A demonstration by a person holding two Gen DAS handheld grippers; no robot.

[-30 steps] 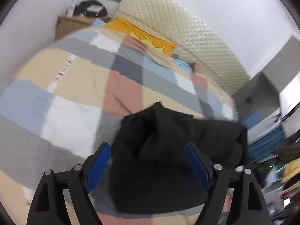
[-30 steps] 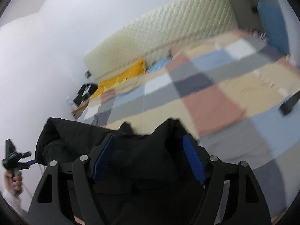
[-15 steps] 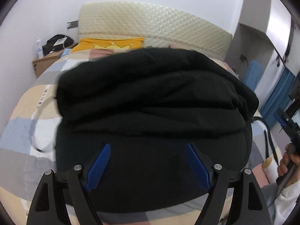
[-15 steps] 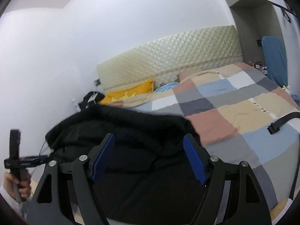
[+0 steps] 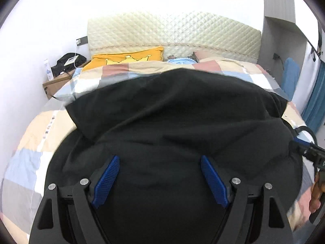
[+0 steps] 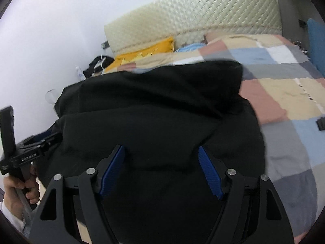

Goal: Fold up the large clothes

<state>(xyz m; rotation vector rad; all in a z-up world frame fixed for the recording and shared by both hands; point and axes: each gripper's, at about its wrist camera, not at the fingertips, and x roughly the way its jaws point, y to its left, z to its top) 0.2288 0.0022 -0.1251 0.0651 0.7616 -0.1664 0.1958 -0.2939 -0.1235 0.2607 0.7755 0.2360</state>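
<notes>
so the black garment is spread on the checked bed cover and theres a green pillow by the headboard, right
Not quite: the pillow by the headboard is yellow, as the left wrist view shows. The black garment does lie on the checked bed cover.

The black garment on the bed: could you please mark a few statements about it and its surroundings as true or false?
1. The black garment lies on a checked bedspread. True.
2. The left gripper has its jaws clamped shut. False: they stand wide apart.
3. A yellow pillow sits by the quilted headboard. True.
4. The right gripper holds a white towel. False: its jaws are open, over black cloth.
</notes>
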